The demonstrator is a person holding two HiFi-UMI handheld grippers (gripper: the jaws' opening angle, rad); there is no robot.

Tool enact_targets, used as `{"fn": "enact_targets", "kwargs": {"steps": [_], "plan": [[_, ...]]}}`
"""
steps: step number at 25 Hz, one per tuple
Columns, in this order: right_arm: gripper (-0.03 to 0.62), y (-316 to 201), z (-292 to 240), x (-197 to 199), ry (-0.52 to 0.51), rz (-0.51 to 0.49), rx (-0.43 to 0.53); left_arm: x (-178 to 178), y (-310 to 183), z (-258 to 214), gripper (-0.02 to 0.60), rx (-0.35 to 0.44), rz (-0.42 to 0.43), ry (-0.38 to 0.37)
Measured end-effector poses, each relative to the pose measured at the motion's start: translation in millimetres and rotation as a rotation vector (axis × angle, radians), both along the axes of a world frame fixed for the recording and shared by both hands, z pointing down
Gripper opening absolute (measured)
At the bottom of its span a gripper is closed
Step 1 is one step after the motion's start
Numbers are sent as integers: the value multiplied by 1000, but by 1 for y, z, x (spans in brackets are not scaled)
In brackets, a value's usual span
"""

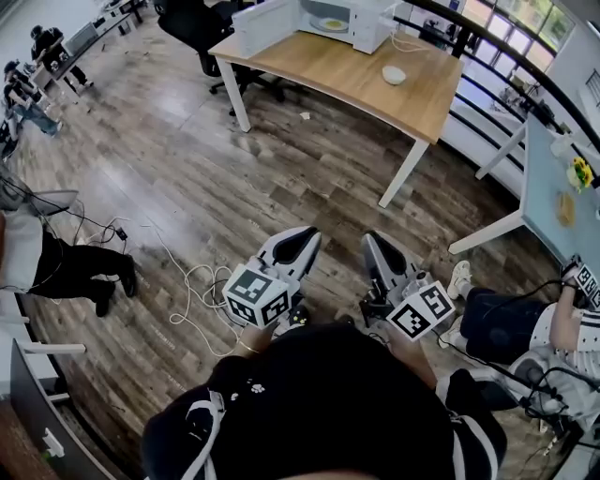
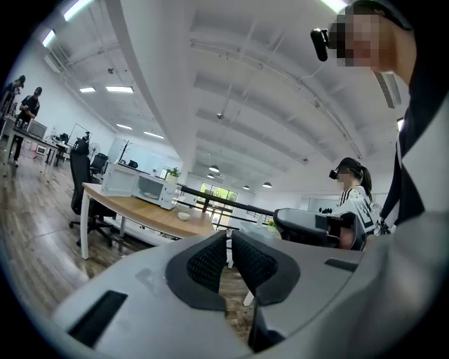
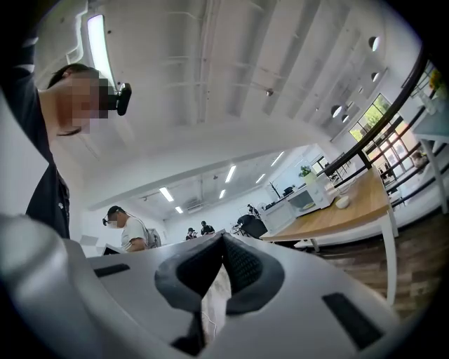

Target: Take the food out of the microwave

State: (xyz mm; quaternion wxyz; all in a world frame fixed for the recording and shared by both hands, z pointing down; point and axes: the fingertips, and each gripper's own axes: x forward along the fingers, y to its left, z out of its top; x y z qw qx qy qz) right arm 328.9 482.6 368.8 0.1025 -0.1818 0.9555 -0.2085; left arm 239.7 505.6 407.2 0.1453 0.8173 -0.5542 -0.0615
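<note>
- Head view looks steeply down on a wood floor point(image 1: 187, 159), with the person standing well apart from a wooden table point(image 1: 356, 80) at the top of the frame.
- On the far end of that table stands a white microwave point(image 1: 370, 33) with its door point(image 1: 267, 26) swung open to the left. Its top is cut off by the frame edge.
- The left gripper point(image 1: 309, 234) is held low in front of the person's body and points toward the table. In the left gripper view its jaws point(image 2: 229, 235) stand nearly together, with only a thin slit between the pads. They hold nothing and touch nothing.
- The right gripper point(image 1: 368, 239) is held just beside it. In the right gripper view its pads meet at the tips point(image 3: 220, 238), with nothing between them.
- The hands that hold both grippers are hidden under the person's dark top.
- The food point(image 1: 330, 24) lies on a plate inside the microwave. It looks yellowish and is too small to tell what it is.
- A small white bowl point(image 1: 394, 74) sits on the table to the right of the microwave.
- Both gripper views show the microwave point(image 2: 151, 188) point(image 3: 305, 200) small and far off.
</note>
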Motion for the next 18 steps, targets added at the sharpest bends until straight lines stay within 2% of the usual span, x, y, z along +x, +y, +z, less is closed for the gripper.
{"fn": "enact_targets", "kwargs": {"steps": [12,18], "plan": [[0,2,6,-33,21,7,-9,-41,5,3,31,7,-24,2],[0,2,4,-61,48,14,21,-69,7,-1,31,20,-39,-37]]}}
